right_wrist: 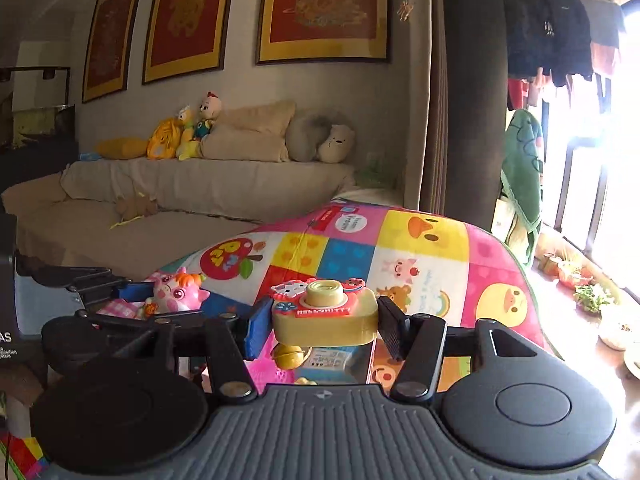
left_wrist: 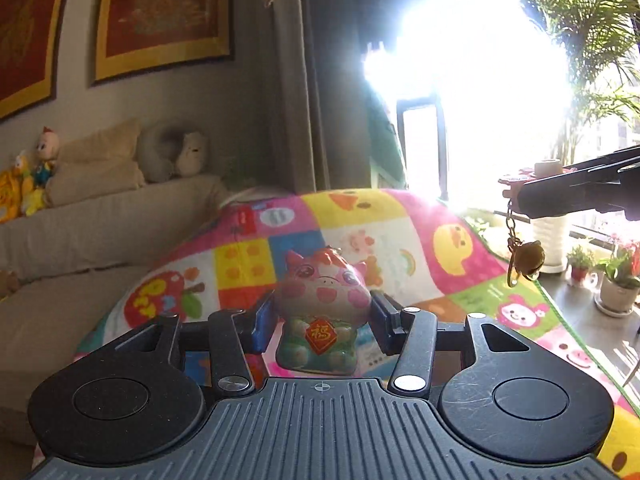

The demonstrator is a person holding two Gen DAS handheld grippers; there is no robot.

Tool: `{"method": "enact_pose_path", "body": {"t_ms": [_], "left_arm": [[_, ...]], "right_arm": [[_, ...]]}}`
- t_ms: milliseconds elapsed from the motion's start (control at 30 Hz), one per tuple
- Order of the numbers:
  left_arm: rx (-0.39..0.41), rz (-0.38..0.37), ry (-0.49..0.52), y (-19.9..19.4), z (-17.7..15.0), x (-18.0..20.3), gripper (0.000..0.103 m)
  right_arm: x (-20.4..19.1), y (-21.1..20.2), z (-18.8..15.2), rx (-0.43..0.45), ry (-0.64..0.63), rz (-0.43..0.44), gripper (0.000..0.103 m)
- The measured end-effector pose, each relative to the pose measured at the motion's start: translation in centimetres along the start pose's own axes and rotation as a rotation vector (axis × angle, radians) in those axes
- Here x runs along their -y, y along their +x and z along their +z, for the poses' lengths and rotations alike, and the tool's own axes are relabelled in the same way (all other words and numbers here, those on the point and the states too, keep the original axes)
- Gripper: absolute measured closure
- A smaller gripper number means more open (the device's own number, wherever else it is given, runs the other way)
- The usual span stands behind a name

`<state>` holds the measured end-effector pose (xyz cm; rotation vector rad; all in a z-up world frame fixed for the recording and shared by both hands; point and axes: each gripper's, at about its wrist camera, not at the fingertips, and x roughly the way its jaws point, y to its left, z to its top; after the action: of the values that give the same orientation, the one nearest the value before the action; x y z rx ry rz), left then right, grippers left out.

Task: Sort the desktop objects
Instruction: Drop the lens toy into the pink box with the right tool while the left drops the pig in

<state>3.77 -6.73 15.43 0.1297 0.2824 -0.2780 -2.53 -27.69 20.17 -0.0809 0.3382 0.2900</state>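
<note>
My left gripper [left_wrist: 322, 316] is shut on a pink and green pig figurine [left_wrist: 320, 316] with a red tag on its belly, held above the colourful patchwork cloth [left_wrist: 400, 224]. My right gripper [right_wrist: 320, 322] is shut on a yellow Hello Kitty toy camera [right_wrist: 325, 312], also in the air. A gold bell on a chain [right_wrist: 289, 356] hangs under the camera. In the left wrist view the right gripper [left_wrist: 520, 194] comes in from the right with the camera [left_wrist: 536, 172] and the dangling bell [left_wrist: 526, 266]. In the right wrist view the left gripper [right_wrist: 160, 300] holds the pig [right_wrist: 176, 290] at the left.
A beige sofa [right_wrist: 180, 200] with cushions and plush toys runs behind the cloth. Framed red pictures [right_wrist: 324, 8] hang on the wall. A bright window [left_wrist: 480, 80], a palm [left_wrist: 592, 32] and potted plants [left_wrist: 618, 280] stand at the right. A curtain [left_wrist: 304, 80] hangs behind.
</note>
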Motion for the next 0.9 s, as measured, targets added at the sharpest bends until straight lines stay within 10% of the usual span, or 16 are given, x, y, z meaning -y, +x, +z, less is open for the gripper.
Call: {"method": "enact_pose_path", "body": {"t_ms": [167,500,900], "left_arm": [[-0.1,0.031,-0.118,4.7,-0.9,-2.3,0.033],[-0.296,0.193,-0.059,-1.6,-13.4,-7.5,0.016],[-0.279,0.231,-0.309,-4.6,-16.9,-12.3,0.007]], "right_arm": [[0.7,7.1,3.5,-0.003,0.061,-0.012,0.047],[-0.8,15.2,0.5,-0.145,0.106,0.017,0.046],[-10.9,24.5,-0.3,-0.425,0.055,0.177,0.045]]}}
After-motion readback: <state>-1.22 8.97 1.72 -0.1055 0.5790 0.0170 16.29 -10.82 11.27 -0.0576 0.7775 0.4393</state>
